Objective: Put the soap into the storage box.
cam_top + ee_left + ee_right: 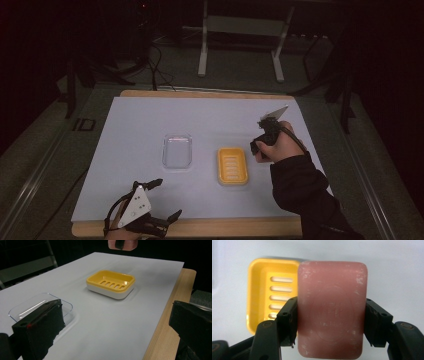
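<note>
A yellow soap dish [232,166] with a slotted floor sits on the white mat [140,125], right of centre. A clear plastic lid [177,151] lies to its left. My right gripper [260,143] hovers just right of the dish. In the right gripper view it [332,323] is shut on a pink soap bar [332,307], held by its long sides above the mat, with the soap dish [265,293] below and to the left. My left gripper [166,200] rests at the front edge, open and holding nothing. Its view shows the soap dish [111,282], the lid [37,305] and the soap bar [122,244].
The mat covers a wooden table whose bare edge [225,227] runs along the front. Behind the table stand a metal frame [202,50] and loose cables [157,70] on the dark floor. Open mat lies behind the dish and lid.
</note>
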A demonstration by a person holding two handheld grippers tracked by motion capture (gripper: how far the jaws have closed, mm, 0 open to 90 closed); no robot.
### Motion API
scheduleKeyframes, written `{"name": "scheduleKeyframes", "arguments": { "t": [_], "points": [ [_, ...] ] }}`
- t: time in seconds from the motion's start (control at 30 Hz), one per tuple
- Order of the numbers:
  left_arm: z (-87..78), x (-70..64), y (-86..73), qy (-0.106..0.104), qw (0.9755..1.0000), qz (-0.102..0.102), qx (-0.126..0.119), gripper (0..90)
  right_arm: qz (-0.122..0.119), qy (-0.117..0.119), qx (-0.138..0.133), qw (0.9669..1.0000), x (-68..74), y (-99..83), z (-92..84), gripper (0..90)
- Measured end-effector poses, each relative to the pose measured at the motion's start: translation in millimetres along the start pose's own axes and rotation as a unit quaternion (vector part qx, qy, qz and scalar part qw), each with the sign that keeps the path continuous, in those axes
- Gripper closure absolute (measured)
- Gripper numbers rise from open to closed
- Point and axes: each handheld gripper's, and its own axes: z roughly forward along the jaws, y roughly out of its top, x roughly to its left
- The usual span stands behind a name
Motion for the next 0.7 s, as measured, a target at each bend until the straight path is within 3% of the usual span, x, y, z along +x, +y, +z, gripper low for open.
{"name": "scheduleKeyframes", "arguments": {
  "t": [0.43, 0.7],
  "points": [
    [-0.4, -0.3, 0.3, 0.000, 1.0000, 0.002, 0.000, 0.3, -0.014, 0.017, -0.010, 0.9997, 32.1, -10.3, -0.5, 37.7],
    [-0.4, -0.5, 0.6, -0.001, 1.0000, 0.004, -0.001, 0.3, 0.000, 0.028, -0.020, 0.9994, 53.7, -17.6, 12.2, 37.7]
  ]
}}
